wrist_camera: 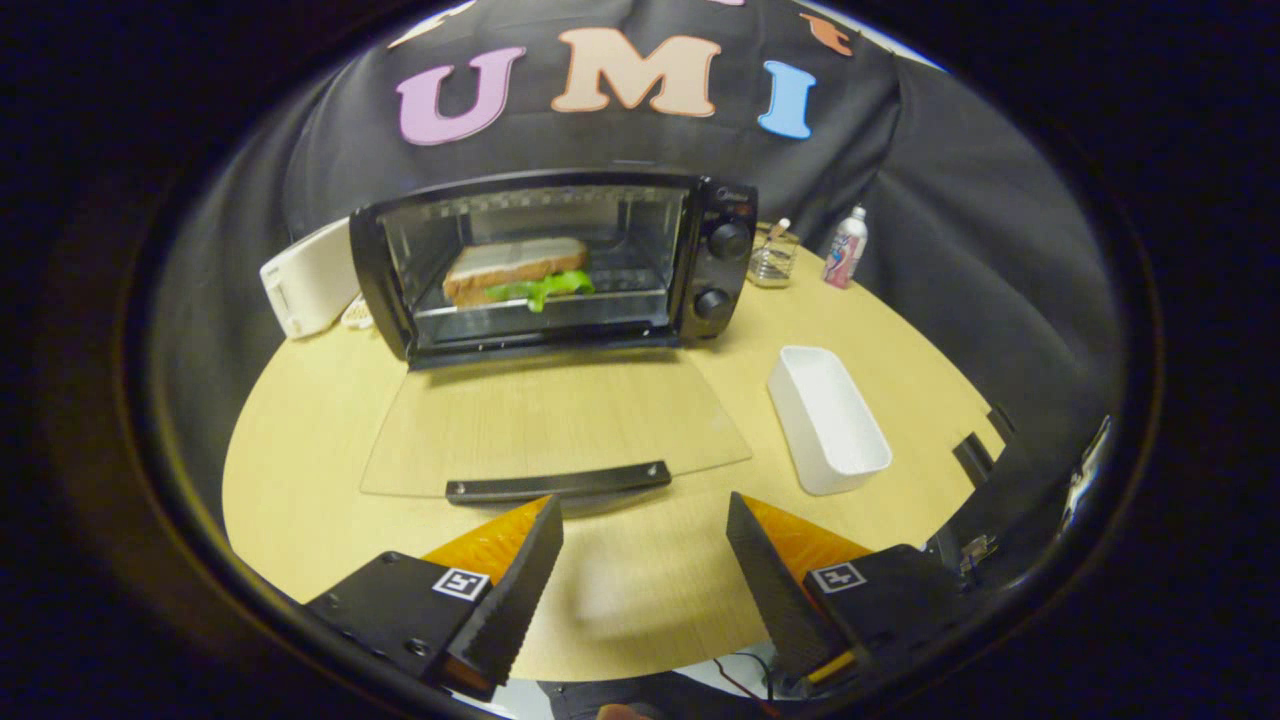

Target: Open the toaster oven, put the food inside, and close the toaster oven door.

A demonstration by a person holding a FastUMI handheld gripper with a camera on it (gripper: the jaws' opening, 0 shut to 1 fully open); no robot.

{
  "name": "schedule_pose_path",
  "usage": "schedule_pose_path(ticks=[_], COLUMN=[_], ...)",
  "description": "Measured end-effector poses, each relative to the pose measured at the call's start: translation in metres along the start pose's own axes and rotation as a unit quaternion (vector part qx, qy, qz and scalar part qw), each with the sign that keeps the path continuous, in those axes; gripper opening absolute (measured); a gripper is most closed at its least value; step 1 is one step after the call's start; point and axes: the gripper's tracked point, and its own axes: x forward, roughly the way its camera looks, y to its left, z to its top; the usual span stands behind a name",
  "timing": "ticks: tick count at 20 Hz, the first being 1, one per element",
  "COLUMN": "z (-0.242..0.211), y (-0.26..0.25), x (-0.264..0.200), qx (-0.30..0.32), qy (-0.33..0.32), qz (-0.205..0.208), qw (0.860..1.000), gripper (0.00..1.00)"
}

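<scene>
A black toaster oven (560, 265) stands at the back of the round wooden table (300, 470). Its glass door (555, 425) lies folded down flat toward me, with the dark handle bar (558, 482) at its near edge. Inside, on the rack, sits a sandwich (515, 268) of bread with green lettuce sticking out. My gripper (645, 525) is open and holds nothing. Its fingertips hover just short of the door handle, the left fingertip (545, 520) close under the bar's middle.
An empty white rectangular container (828, 420) lies to the right of the door. A white appliance (305, 280) stands left of the oven. A glass jar (772, 258) and a small bottle (845, 248) stand behind the oven's right side. The table's edge curves near my fingers.
</scene>
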Motion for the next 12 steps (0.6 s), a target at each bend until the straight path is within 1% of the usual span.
schedule_pose_path(ticks=[6,8,12], z=[-0.026,-0.022,-0.009], y=[0.027,0.032,0.032], x=[0.029,0.032,0.021], qx=[-0.054,-0.058,-0.076], qy=[0.037,0.031,0.019], qz=[0.029,0.032,0.036], qw=[0.997,0.997,0.996], gripper=[1.00,0.99,0.99])
